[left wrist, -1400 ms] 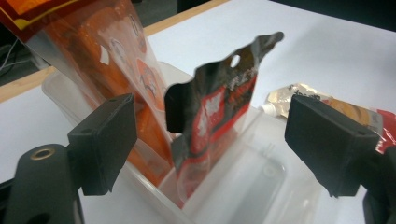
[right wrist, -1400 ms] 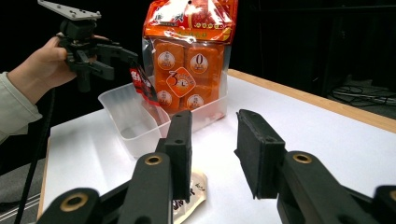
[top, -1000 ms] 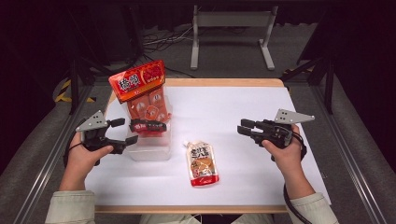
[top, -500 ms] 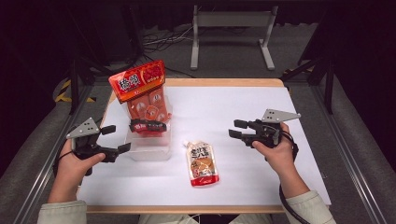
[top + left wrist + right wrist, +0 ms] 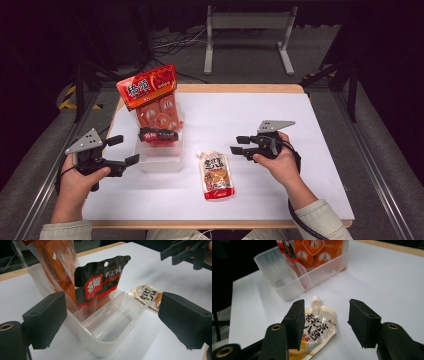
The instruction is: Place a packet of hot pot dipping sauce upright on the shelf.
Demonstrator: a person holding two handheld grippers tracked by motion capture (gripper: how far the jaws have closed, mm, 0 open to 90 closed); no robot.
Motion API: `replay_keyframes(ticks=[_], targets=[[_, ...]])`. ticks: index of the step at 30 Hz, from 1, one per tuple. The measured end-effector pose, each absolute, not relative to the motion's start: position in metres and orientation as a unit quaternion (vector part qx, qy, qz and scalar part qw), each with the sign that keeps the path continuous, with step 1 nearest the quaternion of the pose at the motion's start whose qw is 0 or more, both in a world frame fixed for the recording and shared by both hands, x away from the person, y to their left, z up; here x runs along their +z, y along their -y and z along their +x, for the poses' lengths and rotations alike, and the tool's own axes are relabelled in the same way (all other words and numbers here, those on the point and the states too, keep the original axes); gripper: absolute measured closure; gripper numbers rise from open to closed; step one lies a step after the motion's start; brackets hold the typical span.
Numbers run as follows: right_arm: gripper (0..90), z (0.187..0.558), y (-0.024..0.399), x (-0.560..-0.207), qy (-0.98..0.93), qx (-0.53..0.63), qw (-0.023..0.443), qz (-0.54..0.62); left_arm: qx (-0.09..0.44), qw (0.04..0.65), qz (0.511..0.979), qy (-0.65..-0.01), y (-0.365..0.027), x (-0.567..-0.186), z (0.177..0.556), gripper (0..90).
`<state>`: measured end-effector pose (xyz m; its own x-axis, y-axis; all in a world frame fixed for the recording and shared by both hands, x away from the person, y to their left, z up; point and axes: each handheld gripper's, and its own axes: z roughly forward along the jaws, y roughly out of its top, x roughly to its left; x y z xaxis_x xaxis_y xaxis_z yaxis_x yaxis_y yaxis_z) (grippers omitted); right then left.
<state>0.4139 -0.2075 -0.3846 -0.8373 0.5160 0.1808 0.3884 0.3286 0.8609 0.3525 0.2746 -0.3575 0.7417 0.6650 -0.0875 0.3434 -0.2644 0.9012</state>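
On the white table (image 5: 310, 150) sits one clear plastic bin (image 5: 160, 157), divided by a partition into compartments, with two packets standing in it: one tall orange snack bag (image 5: 150, 95) at the far end, toward twelve o'clock, and one smaller black-and-red packet (image 5: 159, 135) upright just in front of it. The compartment nearest the person, seen in the left gripper view, holds nothing. One spouted pouch (image 5: 216, 175) lies flat on the table at about four o'clock from the bin, apart from it, its cap pointing toward twelve. Two grippers are in play, one per hand. The left gripper (image 5: 122, 151) hovers at nine o'clock from the bin, just beside its wall, jaws spread wide and grasping nothing; in its own view the two black pads frame the bin (image 5: 110, 335) and the black-and-red packet (image 5: 100, 287). The right gripper (image 5: 239, 145) hangs at about two o'clock from the pouch, pointing toward nine, jaws likewise released and empty; its own view looks down between them at the pouch (image 5: 317, 327) and the bin (image 5: 294, 277) beyond.
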Motion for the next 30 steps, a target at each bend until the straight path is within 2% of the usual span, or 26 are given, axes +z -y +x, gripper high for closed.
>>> replay_keyframes(ticks=[9, 26, 30], targets=[[37.5, 0.422, 0.182, -0.413, -0.836, 0.463, 0.056, 0.289, 0.161, 0.507, 0.778, -0.335, -0.276, -0.361, 0.353, 8.1], [34.3, 0.426, 0.161, -0.442, -0.856, 0.424, 0.042, 0.294, 0.165, 0.515, 0.767, -0.344, -0.277, -0.36, 0.356, 7.0], [29.3, 0.426, 0.156, -0.449, -0.859, 0.417, 0.036, 0.295, 0.163, 0.515, 0.767, -0.346, -0.276, -0.362, 0.357, 6.9]])
